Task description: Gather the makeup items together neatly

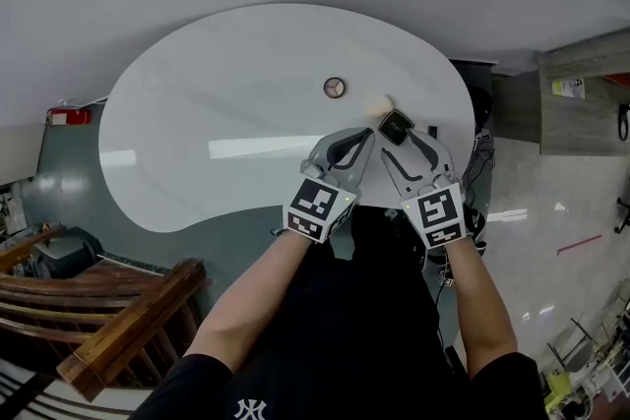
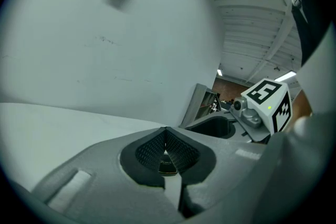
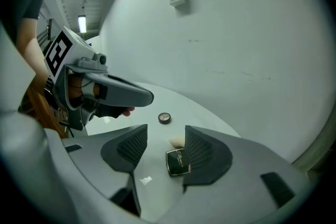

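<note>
1. The white table (image 1: 197, 113) holds three small makeup things, all over toward its 3 o'clock side.
2. A black square case (image 1: 396, 126) lies flat on the table. A soft beige puff (image 1: 379, 103) sits just beside it at 11 o'clock. A little round case (image 1: 335, 88) sits farther off the same way, apart from the other two.
3. The right gripper (image 1: 399, 145) has its jaws wide apart. The black square case lies between them, close by the pad at 3 o'clock, and nothing squeezes it.
4. The left gripper (image 1: 366, 138) sits at 9 o'clock of the right one, with its tips pressed together. In the left gripper view a small dark bit shows low between the pads, but it is too hidden to tell what it is or if it is held.
5. The step in hand looks like work on the black square case, since the right jaws sit around it.
6. The round case looks like the one left out. The next move likely calls for bringing it and the other two close, with a soft, flat slide so nothing tips or skids off the edge.
</note>
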